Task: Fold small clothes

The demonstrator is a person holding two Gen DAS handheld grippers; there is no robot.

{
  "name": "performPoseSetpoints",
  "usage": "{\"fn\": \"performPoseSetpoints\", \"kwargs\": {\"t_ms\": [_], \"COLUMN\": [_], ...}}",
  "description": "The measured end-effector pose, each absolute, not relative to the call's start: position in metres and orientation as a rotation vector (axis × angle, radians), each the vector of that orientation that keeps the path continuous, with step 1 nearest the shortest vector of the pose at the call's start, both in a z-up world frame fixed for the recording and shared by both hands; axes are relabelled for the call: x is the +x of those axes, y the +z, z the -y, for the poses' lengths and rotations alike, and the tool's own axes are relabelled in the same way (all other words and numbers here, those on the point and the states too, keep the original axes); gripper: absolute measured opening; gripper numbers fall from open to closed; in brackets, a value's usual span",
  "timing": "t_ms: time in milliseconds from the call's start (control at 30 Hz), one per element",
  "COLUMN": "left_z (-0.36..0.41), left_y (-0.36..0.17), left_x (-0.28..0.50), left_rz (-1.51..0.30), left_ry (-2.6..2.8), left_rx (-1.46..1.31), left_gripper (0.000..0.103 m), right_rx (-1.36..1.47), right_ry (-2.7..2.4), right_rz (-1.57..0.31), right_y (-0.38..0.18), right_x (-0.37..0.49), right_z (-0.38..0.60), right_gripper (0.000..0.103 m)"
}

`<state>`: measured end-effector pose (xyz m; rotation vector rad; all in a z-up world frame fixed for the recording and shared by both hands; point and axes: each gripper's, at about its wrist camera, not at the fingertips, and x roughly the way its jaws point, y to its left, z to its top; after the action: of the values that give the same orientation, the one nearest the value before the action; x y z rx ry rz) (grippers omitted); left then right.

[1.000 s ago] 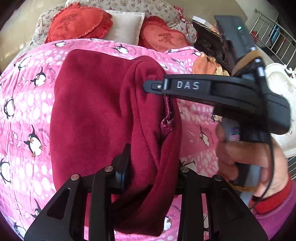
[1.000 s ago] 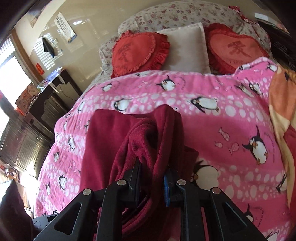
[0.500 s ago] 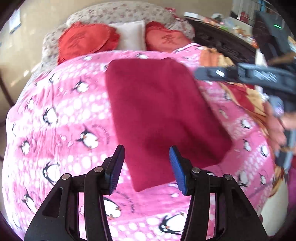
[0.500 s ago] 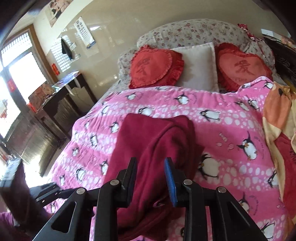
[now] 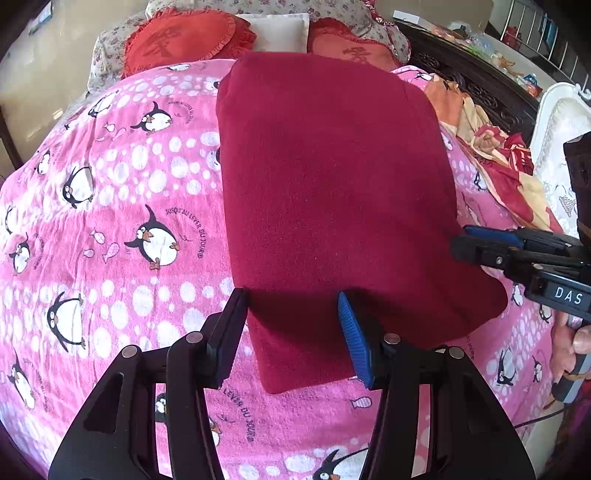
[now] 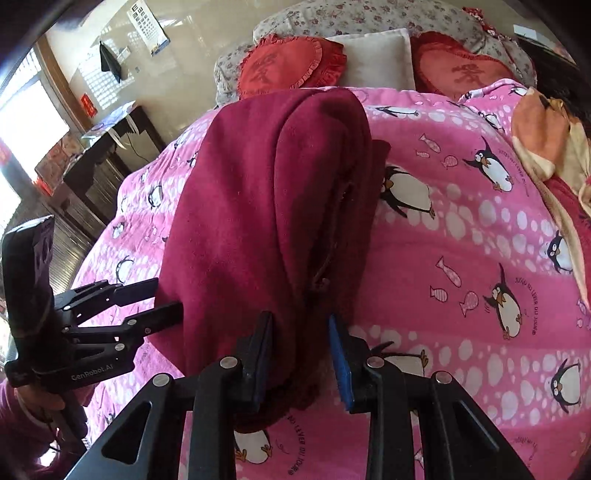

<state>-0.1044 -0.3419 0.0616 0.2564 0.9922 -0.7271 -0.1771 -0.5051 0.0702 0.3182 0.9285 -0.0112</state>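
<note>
A dark red fleece garment [image 5: 332, 192] lies folded flat on the pink penguin bedspread [image 5: 110, 221]. My left gripper [image 5: 291, 321] is open, its fingers astride the garment's near left corner. In the right wrist view the garment [image 6: 266, 206] shows its layered right edge. My right gripper [image 6: 299, 343] is open with the garment's near edge between its fingers. The right gripper also shows in the left wrist view [image 5: 469, 242] at the garment's right edge. The left gripper shows in the right wrist view [image 6: 162, 299] at the garment's left edge.
Two red heart cushions [image 5: 184, 38] and a white pillow [image 5: 280, 26] lie at the head of the bed. An orange and red blanket [image 5: 498, 155] is bunched along the right side. A dark wooden desk [image 6: 110, 155] stands left of the bed.
Both grippers let go of the red garment and opened. The garment went from held up and bunched to lying folded on the bed. The left gripper drew back toward the near corner.
</note>
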Motion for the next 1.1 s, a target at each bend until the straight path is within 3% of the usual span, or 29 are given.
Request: {"fn": "performPoseSetpoints", "kwargs": {"t_ms": [233, 433, 467, 600, 767, 933, 1100], "left_z": [0.337, 0.352, 0.355, 0.362, 0.368, 0.368, 0.369], "left_y": [0.087, 0.079, 0.076, 0.071, 0.067, 0.066, 0.066], "left_x": [-0.093, -0.085, -0.085, -0.084, -0.079, -0.078, -0.079], "left_rz": [-0.910, -0.929, -0.933, -0.924, -0.918, -0.924, -0.915], "left_ry": [-0.694, -0.678, -0.675, -0.669, -0.655, -0.643, -0.635], "left_rx": [0.222, 0.219, 0.227, 0.239, 0.241, 0.240, 0.246], "left_gripper": [0.050, 0.050, 0.050, 0.054, 0.056, 0.057, 0.057], "right_rx": [0.357, 0.421, 0.424, 0.382, 0.392, 0.486, 0.396], "right_ry": [-0.045, -0.102, -0.108, -0.134, -0.179, -0.147, -0.073], "right_rz": [-0.763, -0.808, -0.805, -0.791, -0.797, -0.773, -0.751], "right_y": [0.122, 0.108, 0.107, 0.108, 0.089, 0.106, 0.127], "right_x": [-0.170, -0.116, -0.115, -0.111, -0.107, -0.123, -0.150], "right_z": [0.512, 0.523, 0.527, 0.533, 0.545, 0.548, 0.511], "right_gripper": [0.028, 0.028, 0.020, 0.010, 0.009, 0.010, 0.010]}}
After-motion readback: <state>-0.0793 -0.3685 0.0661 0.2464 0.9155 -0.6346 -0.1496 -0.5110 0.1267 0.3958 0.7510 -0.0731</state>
